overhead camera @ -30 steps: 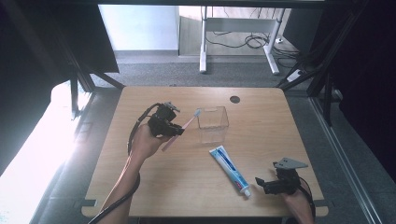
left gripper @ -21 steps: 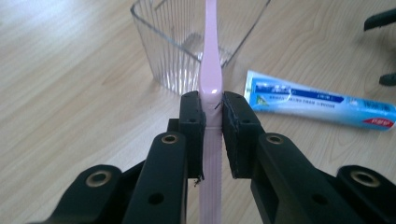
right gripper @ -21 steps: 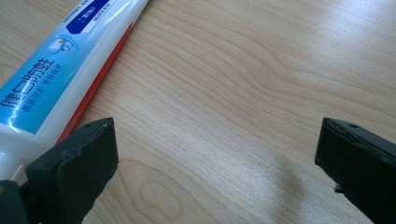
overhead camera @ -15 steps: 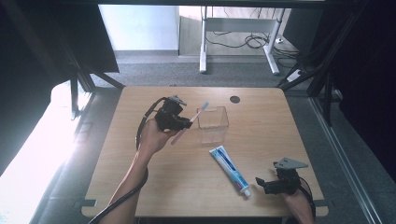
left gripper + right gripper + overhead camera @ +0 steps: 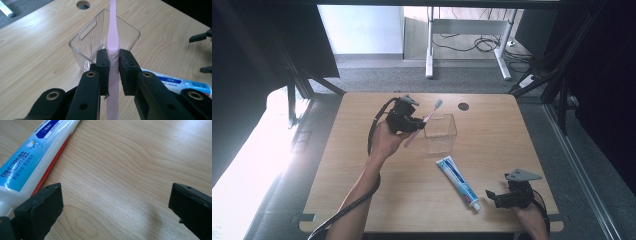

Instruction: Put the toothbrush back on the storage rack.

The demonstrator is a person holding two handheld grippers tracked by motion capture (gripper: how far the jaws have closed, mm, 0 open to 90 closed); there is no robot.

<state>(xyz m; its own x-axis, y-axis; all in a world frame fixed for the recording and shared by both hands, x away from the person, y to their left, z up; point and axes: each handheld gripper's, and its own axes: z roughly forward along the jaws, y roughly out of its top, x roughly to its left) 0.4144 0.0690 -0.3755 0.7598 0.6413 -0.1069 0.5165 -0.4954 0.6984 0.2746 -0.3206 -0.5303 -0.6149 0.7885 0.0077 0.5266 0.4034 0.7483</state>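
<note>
My left gripper (image 5: 412, 122) is held above the table, shut on the handle of a pink toothbrush (image 5: 430, 114). The brush points up and away, its white head over the near left rim of a clear plastic box (image 5: 442, 135). In the left gripper view the pads (image 5: 102, 62) press the toothbrush (image 5: 111, 37) from both sides, with the ribbed box (image 5: 87, 37) just beyond. My right gripper (image 5: 490, 196) rests low at the table's front right, open, beside the cap end of a blue and white toothpaste tube (image 5: 457, 181). The tube (image 5: 30, 157) lies by the left jaw of my right gripper (image 5: 115, 202).
The wooden table (image 5: 492, 145) has a round cable hole (image 5: 463, 106) near its far edge, behind the box. A black cable trails from the left gripper along the forearm. The toothpaste tube (image 5: 175, 83) lies diagonally between the box and my right hand.
My left hand has carried the toothbrush to the right and farther back, up to the clear box. The right gripper has stayed where it was.
</note>
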